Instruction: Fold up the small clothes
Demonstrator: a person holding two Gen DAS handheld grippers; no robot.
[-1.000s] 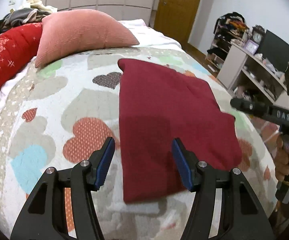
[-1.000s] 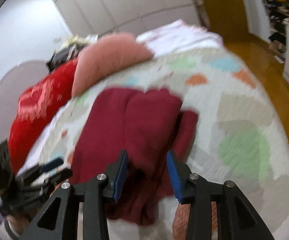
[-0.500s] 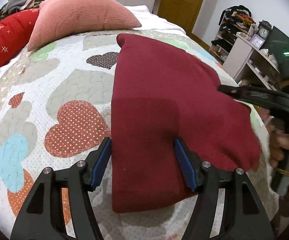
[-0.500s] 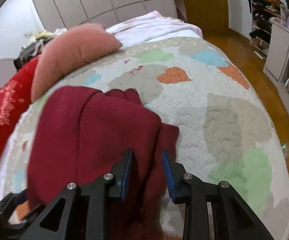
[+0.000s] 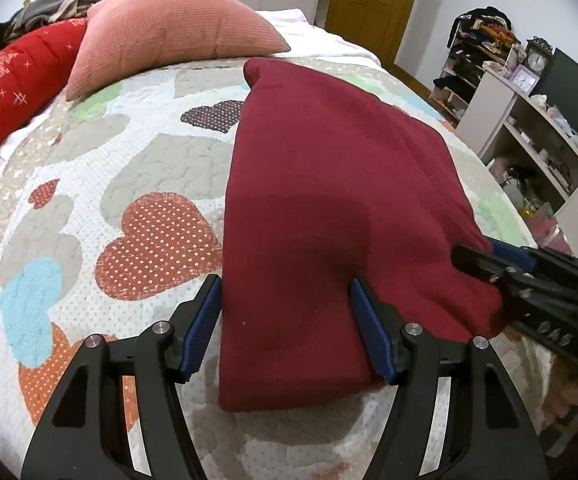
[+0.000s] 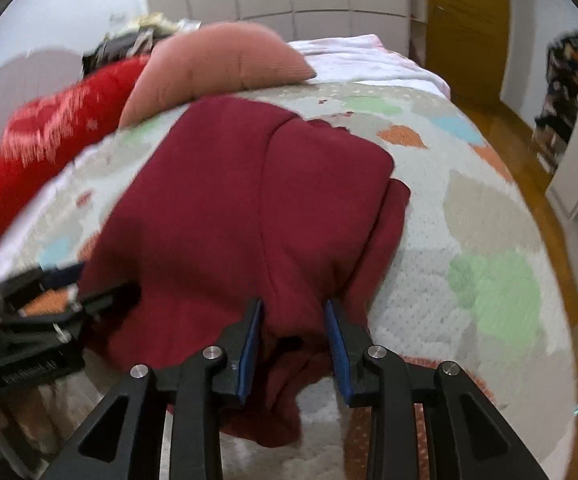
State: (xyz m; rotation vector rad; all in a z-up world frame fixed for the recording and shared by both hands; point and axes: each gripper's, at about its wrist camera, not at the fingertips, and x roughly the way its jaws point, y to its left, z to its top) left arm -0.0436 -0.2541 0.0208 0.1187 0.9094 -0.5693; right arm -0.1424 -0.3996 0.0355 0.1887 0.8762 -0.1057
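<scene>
A dark red folded garment lies on the heart-patterned quilt. My left gripper is open, its blue pads straddling the garment's near left part. My right gripper is open with a fold of the garment's near edge between its pads; whether the pads touch the cloth I cannot tell. In the left wrist view the right gripper reaches in from the right at the garment's right corner. In the right wrist view the left gripper shows at the left edge.
A pink pillow and a red cushion lie at the head of the bed. Shelves with clutter stand to the right, across a wooden floor. A wooden door is beyond the bed.
Both grippers have moved in onto the garment. The left one now straddles its near edge. The right one has come to its right corner, around a fold of cloth.
</scene>
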